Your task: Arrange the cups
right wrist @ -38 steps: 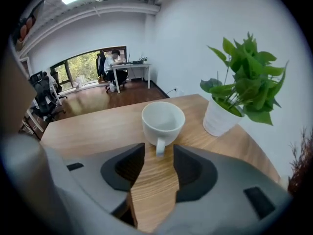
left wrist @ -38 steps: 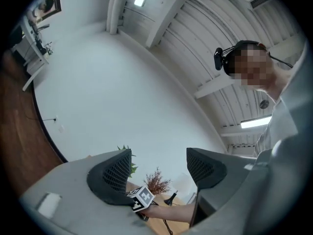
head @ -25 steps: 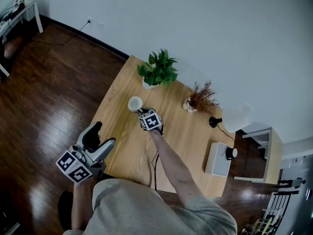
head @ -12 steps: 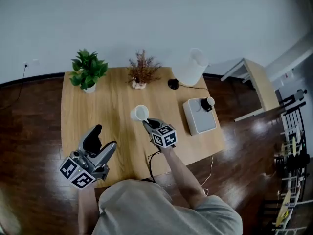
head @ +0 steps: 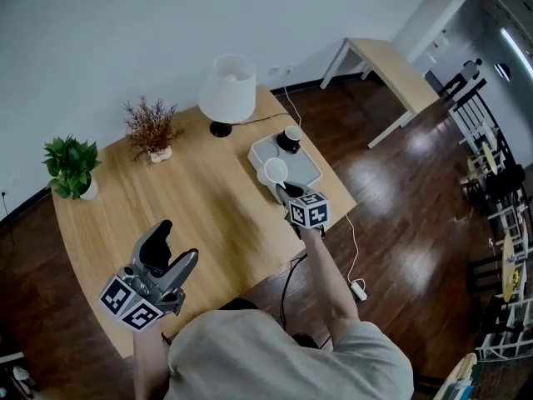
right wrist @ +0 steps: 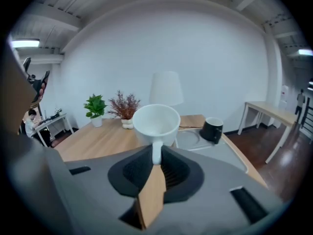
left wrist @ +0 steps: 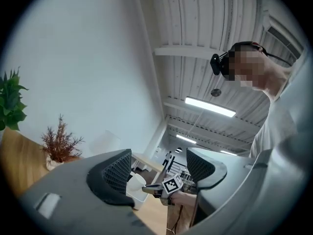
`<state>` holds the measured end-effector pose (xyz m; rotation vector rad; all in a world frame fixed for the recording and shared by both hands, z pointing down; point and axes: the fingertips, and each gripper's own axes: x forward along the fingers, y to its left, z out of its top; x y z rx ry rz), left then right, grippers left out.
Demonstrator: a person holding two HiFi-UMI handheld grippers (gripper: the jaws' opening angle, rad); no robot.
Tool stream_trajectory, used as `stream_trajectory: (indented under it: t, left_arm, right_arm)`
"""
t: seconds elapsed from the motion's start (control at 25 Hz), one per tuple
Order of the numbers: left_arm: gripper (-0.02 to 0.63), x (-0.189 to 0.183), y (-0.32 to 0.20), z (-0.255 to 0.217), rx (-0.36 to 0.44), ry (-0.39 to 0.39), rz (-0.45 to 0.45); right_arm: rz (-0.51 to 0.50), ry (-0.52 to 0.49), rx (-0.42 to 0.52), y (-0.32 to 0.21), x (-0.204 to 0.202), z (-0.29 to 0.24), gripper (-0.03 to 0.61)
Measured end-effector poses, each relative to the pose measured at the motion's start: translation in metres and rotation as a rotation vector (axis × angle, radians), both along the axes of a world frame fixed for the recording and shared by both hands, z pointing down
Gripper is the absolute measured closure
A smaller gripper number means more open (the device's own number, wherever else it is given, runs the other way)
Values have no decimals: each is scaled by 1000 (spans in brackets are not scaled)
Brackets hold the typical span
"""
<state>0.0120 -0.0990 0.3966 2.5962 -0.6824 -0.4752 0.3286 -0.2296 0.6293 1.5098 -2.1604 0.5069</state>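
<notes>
My right gripper (head: 281, 192) is shut on the handle of a white cup (head: 272, 172), which hangs upright over the near end of a pale grey tray (head: 306, 167). A black cup (head: 291, 137) stands on the tray's far end. In the right gripper view the white cup (right wrist: 156, 123) sits just ahead of the jaws, its handle pinched between them, with the black cup (right wrist: 212, 129) and tray (right wrist: 194, 138) beyond. My left gripper (head: 171, 249) is open and holds nothing, over the table's near edge. Between its jaws the left gripper view shows the white cup (left wrist: 136, 185).
On the wooden table (head: 191, 198) stand a white lamp (head: 226, 88), a dried plant (head: 150, 129) and a green potted plant (head: 71, 165) along the wall side. A cable runs down to a power strip (head: 360, 290) on the dark floor. A second table (head: 391, 69) stands at the back right.
My right gripper has carried the white cup from beside the green plant across the table to above the tray. The left gripper stayed open near the front edge. The head view swung right.
</notes>
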Motion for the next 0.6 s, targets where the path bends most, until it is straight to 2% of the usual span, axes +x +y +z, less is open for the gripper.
stream_trajectory:
  t: [0.12, 0.28, 0.6]
  left_arm:
    - [273, 14, 1, 0, 5, -31, 15]
    - [273, 18, 5, -1, 4, -64, -8]
    - [273, 5, 8, 4, -12, -84, -96]
  right_arm:
    - [49, 23, -28, -23, 36, 14, 511]
    - [58, 85, -81, -64, 63, 32, 511]
    - [33, 212, -232, -127, 75, 66, 511]
